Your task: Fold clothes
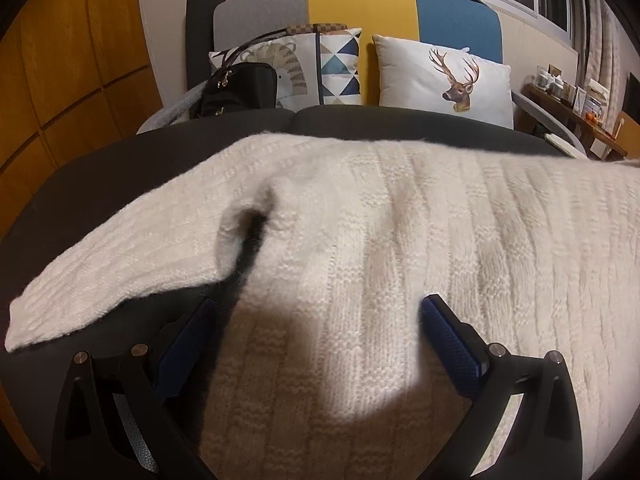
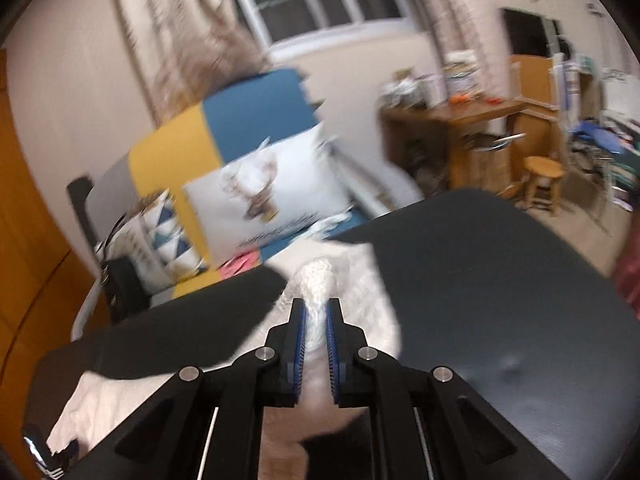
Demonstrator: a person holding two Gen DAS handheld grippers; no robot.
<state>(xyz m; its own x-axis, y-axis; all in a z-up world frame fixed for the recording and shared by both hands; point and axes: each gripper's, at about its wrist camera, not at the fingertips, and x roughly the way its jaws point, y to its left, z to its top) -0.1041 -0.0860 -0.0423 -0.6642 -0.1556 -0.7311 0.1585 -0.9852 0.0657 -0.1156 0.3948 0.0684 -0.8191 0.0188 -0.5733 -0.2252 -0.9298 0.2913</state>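
Your left gripper (image 1: 318, 334) stands wide open, angled down over the near edge of the white knit sweater (image 1: 400, 248), gripping nothing. The sweater lies spread across the dark table (image 1: 100, 184), one sleeve trailing to the near left. Your right gripper (image 2: 316, 312) has its pads nearly together, pinching a bunched fold of the sweater (image 2: 320, 280) clear of the dark table (image 2: 500, 280); that view is motion-blurred.

Grey-yellow-blue sofa (image 1: 360, 4) with deer cushion (image 1: 448, 80), wooden desk (image 2: 480, 120), stool (image 2: 544, 180), curtained window (image 2: 312, 0).
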